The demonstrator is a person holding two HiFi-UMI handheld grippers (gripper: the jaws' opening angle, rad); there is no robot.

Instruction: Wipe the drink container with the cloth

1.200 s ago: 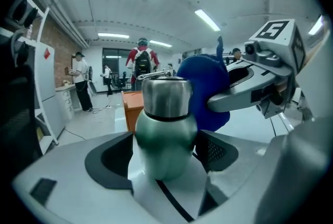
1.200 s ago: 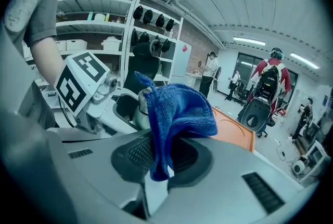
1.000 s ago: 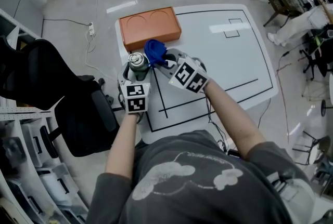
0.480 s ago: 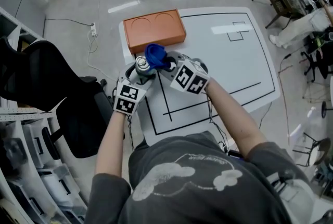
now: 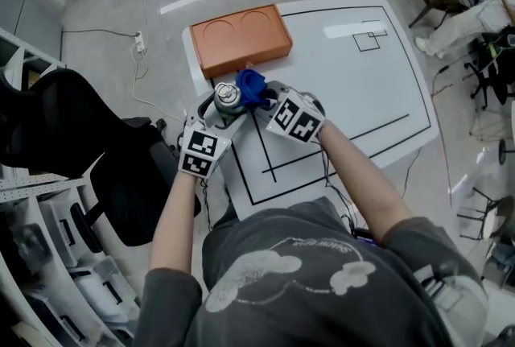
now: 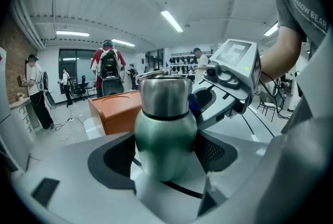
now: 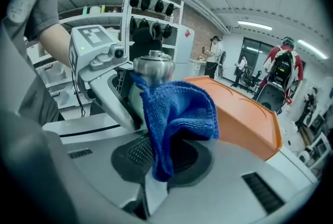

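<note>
The left gripper has its jaws spread wide, one on each side of the round green metal bottle with a shiny silver top. The two dark pads press on the bottle's fat belly and hold it up off the table. The right gripper has its jaws closed tight on a soft blue cloth. The cloth sticks up out of the jaws in a folded bunch. It leans on the right side of the bottle, up by the silver neck, and looks like it is touching there. A moment ago the bottle was a bit more to the left and the cloth sat just beside it. Now the left gripper has tipped and brought the bottle over to the cloth, so the two are together. That means the wiping can start, or has only just started. Most of the green part is not covered by the cloth. The bottle is over the near left part of the white table with black lines. A flat orange box with two round dips sits on the far left of the table, just past the bottle.
</note>
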